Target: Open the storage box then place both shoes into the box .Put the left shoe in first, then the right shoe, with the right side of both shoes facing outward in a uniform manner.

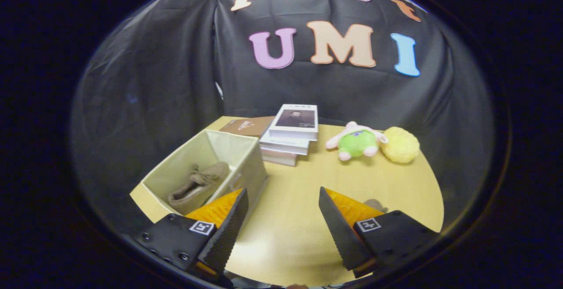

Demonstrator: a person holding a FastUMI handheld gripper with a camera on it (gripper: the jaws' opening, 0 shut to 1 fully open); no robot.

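Table [308,218] bare between fingers. Storage box [246,157] open ahead-left, one shoe [198,185] inside. Second shoe [374,204] peeks behind right finger. Our gripper [283,218] spread wide, empty. We judge right shoe next: swing right, grasp it.

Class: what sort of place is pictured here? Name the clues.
Probably a staged demo booth: black cloth wall, wooden table with props, namely an open storage box, stacked books and plush toys. Gripper jaws open, empty.

Shoe [200,185] in box [246,157], books [290,135] behind.
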